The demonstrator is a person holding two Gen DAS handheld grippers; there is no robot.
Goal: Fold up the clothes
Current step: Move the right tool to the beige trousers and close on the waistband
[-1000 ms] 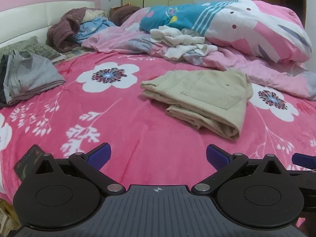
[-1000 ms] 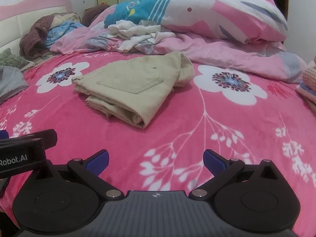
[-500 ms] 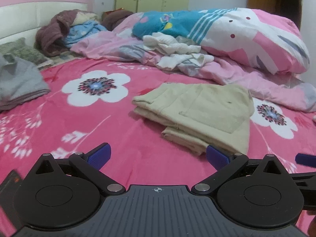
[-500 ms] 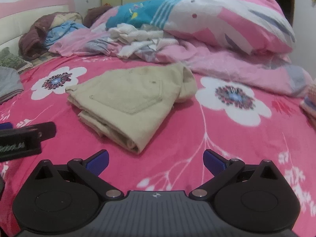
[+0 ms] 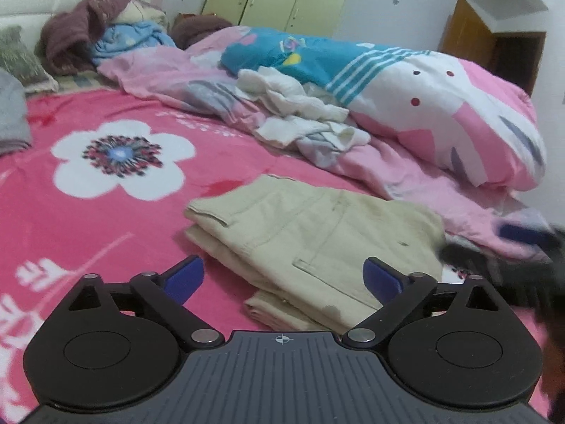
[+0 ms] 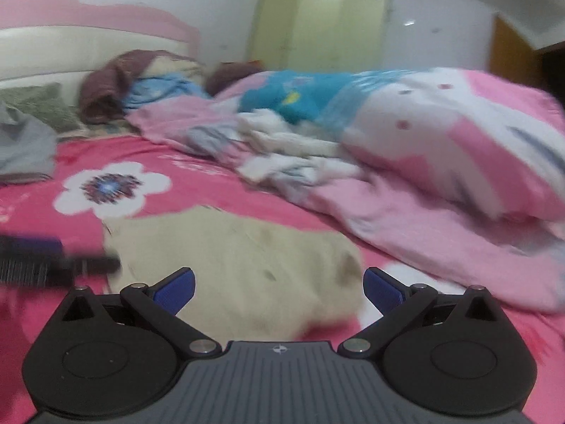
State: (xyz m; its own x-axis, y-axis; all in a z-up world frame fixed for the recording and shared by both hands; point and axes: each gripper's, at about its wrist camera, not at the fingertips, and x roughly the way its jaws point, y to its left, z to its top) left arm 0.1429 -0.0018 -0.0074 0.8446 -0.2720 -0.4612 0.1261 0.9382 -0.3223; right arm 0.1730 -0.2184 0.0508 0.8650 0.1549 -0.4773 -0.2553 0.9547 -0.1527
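The beige trousers (image 5: 317, 247) lie folded into a thick stack on the pink flowered blanket (image 5: 88, 229), near the middle of the bed, with a back pocket facing up and the layered edges turned toward the left side. That flat, compact shape suggests the folding of this piece is mostly done, and it likely sits there so both tools can reach it from the near edge of the bed

The left gripper (image 5: 282, 275) hovers low just in front of the stack, its blue tips spread wide and holding nothing, lined up with the near corner as if to take the folded edge. The right gripper (image 6: 279, 288) also has its tips spread wide and empty, close over the trousers' right part; that view is blurred, so whether it touches the cloth cannot be told

Further back, a crumpled white garment (image 5: 300, 113) rests on the heaped pink quilt (image 5: 441, 134), probably waiting its turn, while a grey folded piece (image 5: 12, 116) sits well apart at the left edge
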